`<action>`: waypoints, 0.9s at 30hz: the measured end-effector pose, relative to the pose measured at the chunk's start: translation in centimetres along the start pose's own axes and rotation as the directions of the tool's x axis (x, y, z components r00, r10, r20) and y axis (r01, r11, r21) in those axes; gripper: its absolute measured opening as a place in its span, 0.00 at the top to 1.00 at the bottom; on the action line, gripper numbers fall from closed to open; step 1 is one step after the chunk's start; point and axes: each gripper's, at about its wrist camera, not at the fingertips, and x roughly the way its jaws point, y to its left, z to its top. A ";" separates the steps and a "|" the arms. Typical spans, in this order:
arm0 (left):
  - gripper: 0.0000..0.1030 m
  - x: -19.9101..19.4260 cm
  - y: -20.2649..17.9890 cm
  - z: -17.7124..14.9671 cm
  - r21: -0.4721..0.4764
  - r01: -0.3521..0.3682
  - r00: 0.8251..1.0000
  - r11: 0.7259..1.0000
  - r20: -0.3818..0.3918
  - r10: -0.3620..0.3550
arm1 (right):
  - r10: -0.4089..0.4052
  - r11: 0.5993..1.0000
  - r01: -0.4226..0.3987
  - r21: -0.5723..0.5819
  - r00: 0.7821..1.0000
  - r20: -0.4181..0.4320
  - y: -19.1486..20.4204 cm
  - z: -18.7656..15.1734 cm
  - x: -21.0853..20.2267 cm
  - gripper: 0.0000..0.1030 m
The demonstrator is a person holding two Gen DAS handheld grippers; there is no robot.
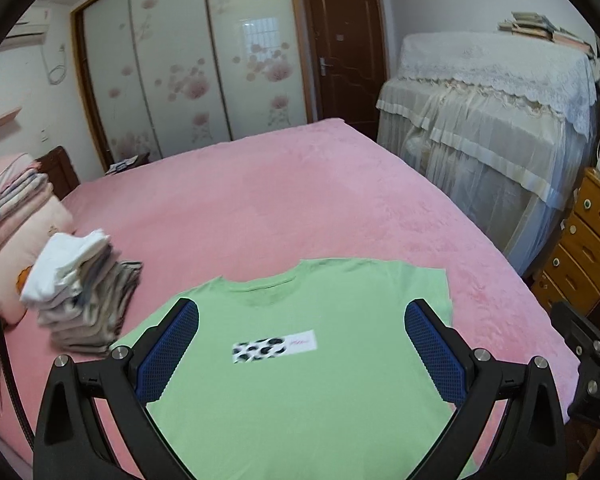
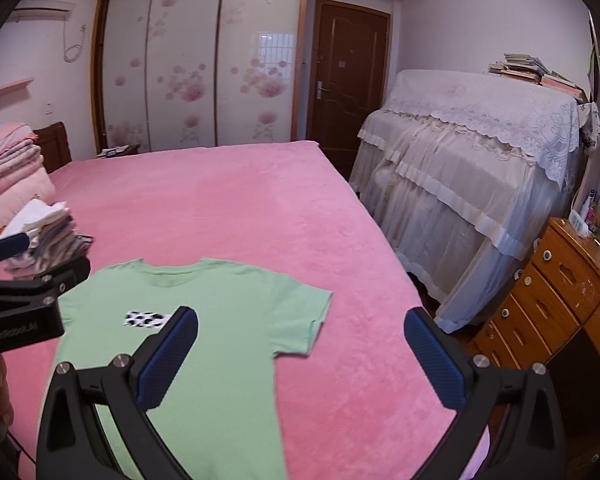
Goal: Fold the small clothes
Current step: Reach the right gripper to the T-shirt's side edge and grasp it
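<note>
A light green T-shirt [image 1: 300, 392] lies flat on the pink bed [image 1: 300, 196], neck away from me, with a black-and-white spotted patch [image 1: 274, 346] on its chest. My left gripper [image 1: 302, 320] hovers open above the shirt's chest, nothing between its blue pads. In the right wrist view the same T-shirt [image 2: 216, 320] lies at the lower left, its right sleeve [image 2: 306, 320] spread out. My right gripper [image 2: 300, 324] is open above the sleeve and the bed [image 2: 260, 208], holding nothing. The left gripper's black body [image 2: 24, 304] shows at the left edge.
A stack of folded small clothes [image 1: 80, 300] stands on the bed left of the shirt, beside pillows and folded bedding [image 1: 16, 216]. A lace-covered piece of furniture [image 1: 484, 120] and a wooden drawer chest [image 1: 584, 248] stand to the right of the bed. A wardrobe and door are behind.
</note>
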 end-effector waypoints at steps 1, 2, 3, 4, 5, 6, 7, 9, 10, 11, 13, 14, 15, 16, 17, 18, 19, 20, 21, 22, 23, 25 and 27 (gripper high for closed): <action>0.01 1.4 -0.7 0.3 0.004 0.017 1.000 1.000 -0.019 -0.017 | -0.006 1.000 0.006 0.002 1.000 -0.007 -0.5 -0.1 0.9 0.00; 0.01 2.9 -1.4 0.5 0.004 0.045 0.998 0.999 -0.043 -0.045 | -0.008 1.000 0.008 0.004 1.000 -0.016 -0.8 -0.2 1.7 0.00; 0.01 3.8 -1.7 0.5 0.002 0.064 0.997 0.998 -0.050 -0.064 | -0.006 1.000 0.006 0.012 0.999 -0.033 -1.5 -0.5 3.0 0.00; 0.01 5.0 -2.3 0.4 0.001 0.073 0.996 0.997 -0.054 -0.073 | -0.007 1.000 0.007 0.017 0.999 -0.043 -1.9 -0.7 3.8 0.00; 0.01 6.1 -2.8 0.3 0.003 0.074 0.996 0.997 -0.059 -0.074 | -0.010 1.000 0.011 0.022 0.998 -0.058 -2.3 -1.0 4.8 0.00; 0.01 7.5 -3.6 0.2 0.012 0.086 0.994 0.996 -0.063 -0.085 | -0.010 0.999 0.013 0.031 0.997 -0.078 -2.8 -1.3 5.9 0.01; 0.01 8.6 -4.1 -0.1 0.018 0.094 0.993 0.995 -0.073 -0.092 | -0.007 0.999 0.011 0.040 0.995 -0.098 -3.3 -1.8 7.1 0.03; 0.01 10.6 -5.2 -0.7 0.029 0.112 0.990 0.993 -0.093 -0.109 | 0.000 0.998 0.008 0.059 0.991 -0.136 -4.0 -2.8 9.1 0.09; 0.01 11.8 -5.7 -1.0 0.036 0.117 0.989 0.992 -0.098 -0.113 | 0.009 0.997 0.004 0.076 0.986 -0.166 -4.6 -3.4 10.5 0.14; 0.01 12.9 -6.3 -1.3 0.042 0.115 0.989 0.992 -0.102 -0.110 | 0.025 0.996 -0.007 0.094 0.982 -0.190 -5.0 -4.0 11.7 0.17; 0.01 14.6 -7.0 -1.8 0.049 0.123 0.988 0.991 -0.103 -0.117 | 0.063 0.990 -0.033 0.134 0.972 -0.226 -5.6 -5.1 13.9 0.20; 0.01 15.5 -7.4 -2.1 0.049 0.123 0.987 0.991 -0.108 -0.117 | 0.076 0.988 -0.040 0.152 0.967 -0.241 -5.9 -5.6 14.8 0.23; 0.01 16.2 -7.6 -2.4 0.047 0.125 0.986 0.991 -0.113 -0.119 | 0.097 0.984 -0.053 0.173 0.961 -0.258 -6.1 -6.2 16.0 0.24; 0.01 17.2 -7.9 -2.6 0.046 0.127 0.985 0.991 -0.126 -0.120 | 0.112 0.980 -0.061 0.190 0.956 -0.271 -6.0 -6.8 16.9 0.27; 0.03 18.1 -8.1 -2.9 0.043 0.123 0.983 0.991 -0.141 -0.116 | 0.126 0.976 -0.068 0.206 0.950 -0.285 -6.1 -7.2 17.8 0.30; 0.06 18.9 -8.3 -3.1 0.038 0.126 0.981 0.991 -0.156 -0.118 | 0.157 0.968 -0.086 0.235 0.941 -0.301 -6.2 -7.7 19.0 0.32; 0.07 19.8 -8.5 -3.3 0.032 0.132 0.977 0.991 -0.171 -0.125 | 0.177 0.962 -0.098 0.255 0.934 -0.310 -6.2 -7.9 19.8 0.34; 0.10 20.5 -8.6 -3.4 0.028 0.132 0.976 0.991 -0.178 -0.125 | 0.194 0.956 -0.106 0.273 0.928 -0.319 -6.3 -8.0 20.6 0.35; 0.11 21.1 -8.7 -3.5 0.021 0.133 0.975 0.991 -0.184 -0.127 | 0.217 0.948 -0.117 0.296 0.919 -0.328 -6.3 -8.2 21.8 0.35; 0.11 21.7 -8.7 -3.6 0.010 0.135 0.973 0.991 -0.189 -0.131 | 0.234 0.941 -0.128 0.312 0.914 -0.332 -6.3 -8.2 22.8 0.35; 0.11 22.1 -8.7 -3.6 0.003 0.137 0.973 0.991 -0.190 -0.134 | 0.242 0.938 -0.131 0.321 0.910 -0.337 -6.2 -8.2 23.5 0.35; 0.11 22.8 -8.6 -3.8 -0.013 0.138 0.972 0.990 -0.192 -0.138 | 0.258 0.931 -0.134 0.340 0.900 -0.352 -6.2 -8.0 25.4 0.35; 0.11 23.4 -8.5 -3.8 -0.024 0.134 0.971 0.991 -0.197 -0.136 | 0.278 0.920 -0.136 0.367 0.888 -0.366 -6.4 -7.7 27.2 0.35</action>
